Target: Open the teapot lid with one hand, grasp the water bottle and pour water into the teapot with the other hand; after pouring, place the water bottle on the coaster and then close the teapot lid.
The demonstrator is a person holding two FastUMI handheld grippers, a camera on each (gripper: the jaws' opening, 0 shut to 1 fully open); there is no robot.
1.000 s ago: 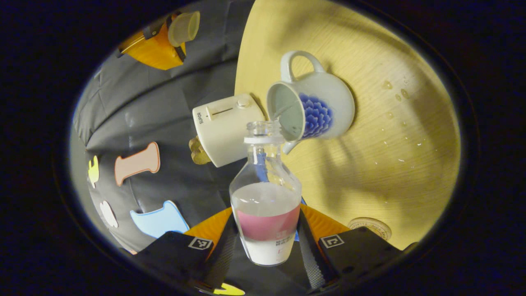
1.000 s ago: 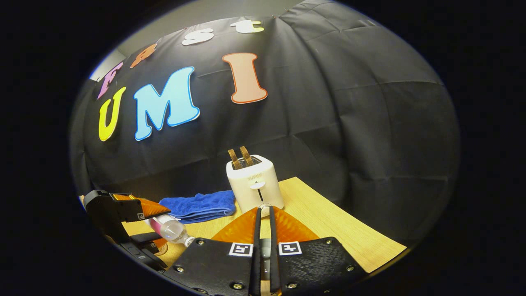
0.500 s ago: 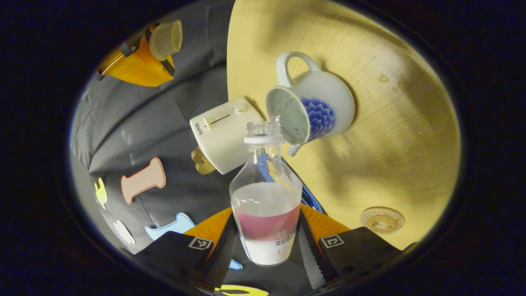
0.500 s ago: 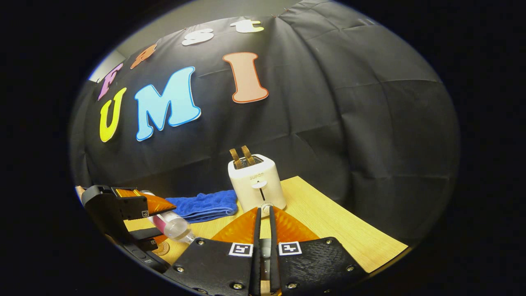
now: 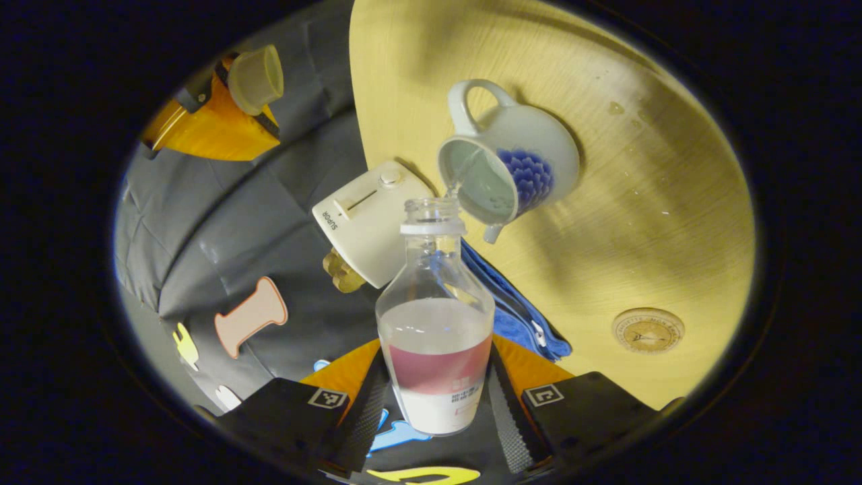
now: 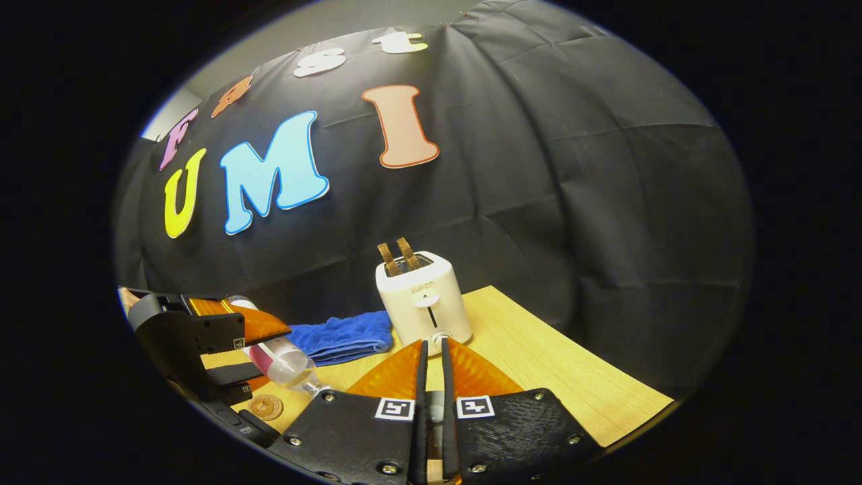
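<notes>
Left gripper [image 5: 434, 404]: jaws clenched on the water bottle [image 5: 434, 337], one finger pressing each side of the labelled lower body. Cap off, bottle tipped, neck pointing at the open mouth of the teapot [image 5: 508, 168]. A thin stream of water [image 5: 456, 180] runs from the bottle's lip into the teapot opening. Bottle is partly full.

Teapot: white with a blue flower pattern, standing on the worktop [image 5: 640, 222], handle on the side away from the bottle, short spout towards the blue towel [image 5: 512, 306]. A few water drops lie on the worktop beyond the teapot.

Coaster [image 5: 648, 329]: round, wooden, flat on the worktop, well apart from the teapot, nothing on it.

Right gripper [image 6: 431, 377]: jaws clenched to a narrow slit on the teapot lid. In the left gripper view that gripper sits in the upper left, well apart from the teapot and off the worktop, with the lid [image 5: 256, 77] pinched at its tips. In the right gripper view a bit of the lid peeks out at the fingertips.

Right gripper view also catches the left gripper low on the left with the tilted bottle, the coaster just below it, the towel folded beside the white toaster [image 6: 424, 300], and two slices of toast [image 6: 399, 256] sticking up from the toaster slots.
</notes>
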